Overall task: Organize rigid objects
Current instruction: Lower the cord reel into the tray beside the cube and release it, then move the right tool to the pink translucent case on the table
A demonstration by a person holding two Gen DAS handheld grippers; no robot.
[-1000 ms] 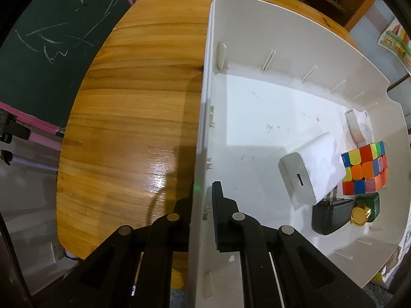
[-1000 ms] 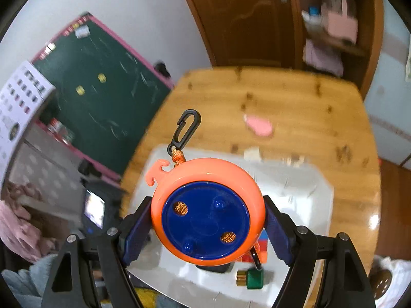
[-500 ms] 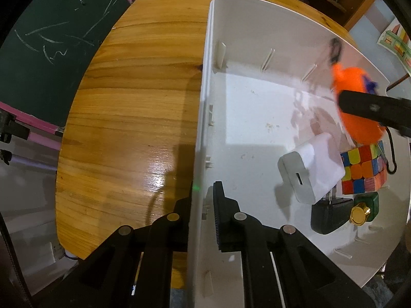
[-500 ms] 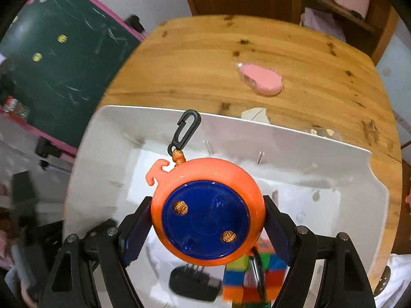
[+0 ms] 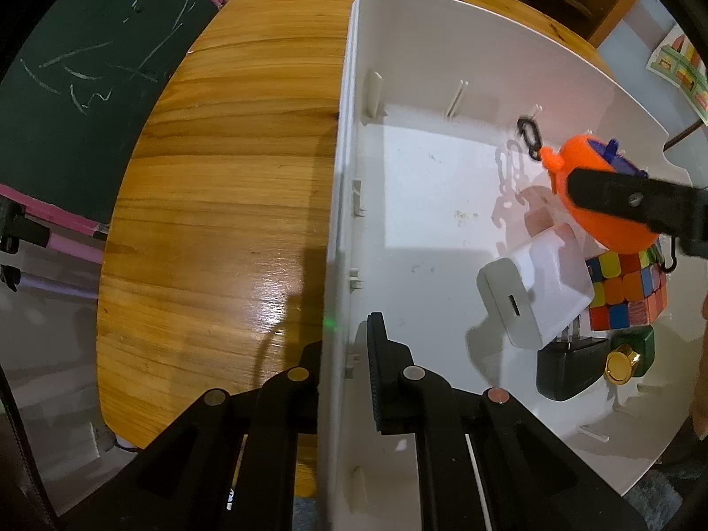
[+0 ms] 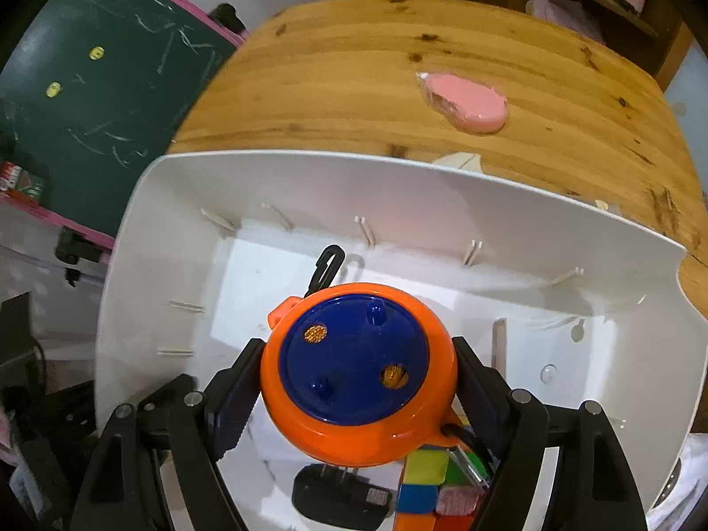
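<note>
One reel (image 6: 358,371), held tight in the right gripper (image 6: 354,394), has dropped low into the bin (image 5: 442,35), nearly ready to let go, while the left gripper (image 5: 343,349) pinches the bin's wall.

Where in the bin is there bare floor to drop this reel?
Bare floor: the bin stretch between its left wall and the white charger. Crowded: the corner holding the charger, puzzle cube and black adapter, below the orange reel.

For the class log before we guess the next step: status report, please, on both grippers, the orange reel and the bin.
Left gripper shut on white bin wall. Right gripper shut on orange reel, inside bin. Puzzle cube and white charger right beneath it.
</note>
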